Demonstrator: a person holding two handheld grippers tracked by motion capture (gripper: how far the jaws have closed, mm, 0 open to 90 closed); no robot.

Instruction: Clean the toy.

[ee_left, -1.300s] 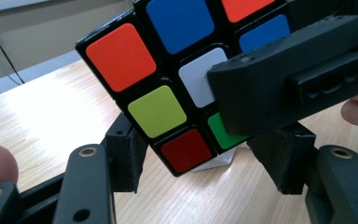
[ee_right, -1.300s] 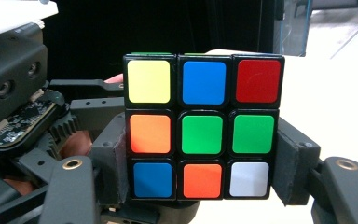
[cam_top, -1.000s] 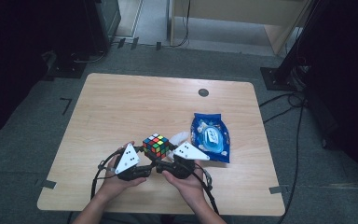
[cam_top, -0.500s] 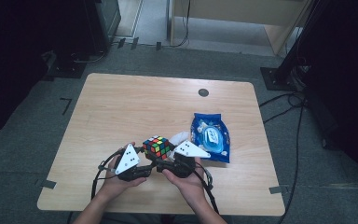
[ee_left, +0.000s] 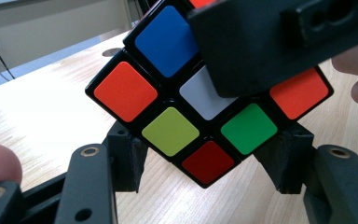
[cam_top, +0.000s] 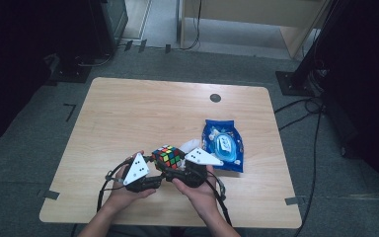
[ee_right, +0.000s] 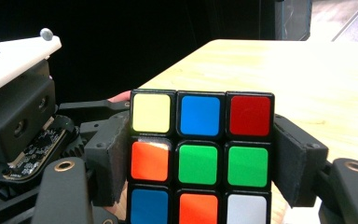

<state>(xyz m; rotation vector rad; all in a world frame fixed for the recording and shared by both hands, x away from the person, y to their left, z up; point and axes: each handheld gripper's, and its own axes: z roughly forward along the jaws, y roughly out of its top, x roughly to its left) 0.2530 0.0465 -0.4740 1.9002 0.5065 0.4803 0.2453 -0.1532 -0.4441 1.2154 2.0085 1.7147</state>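
Observation:
A scrambled Rubik's cube (cam_top: 168, 157) is held just above the near part of the wooden table (cam_top: 143, 113), between both grippers. My left gripper (cam_top: 155, 168) comes in from the left and is shut on the cube. In the left gripper view the cube (ee_left: 170, 130) stands corner-down, with a pad (ee_left: 127, 161) on each lower side. My right gripper (cam_top: 180, 165) comes in from the right. In the right gripper view the cube (ee_right: 200, 161) faces me squarely, and both pads (ee_right: 298, 163) press on its sides.
A blue plastic packet (cam_top: 222, 145) lies just right of the grippers, with something white (cam_top: 190, 144) at its left edge. A round dark grommet (cam_top: 215, 98) sits at the table's far side. Dark stands and cables surround the table.

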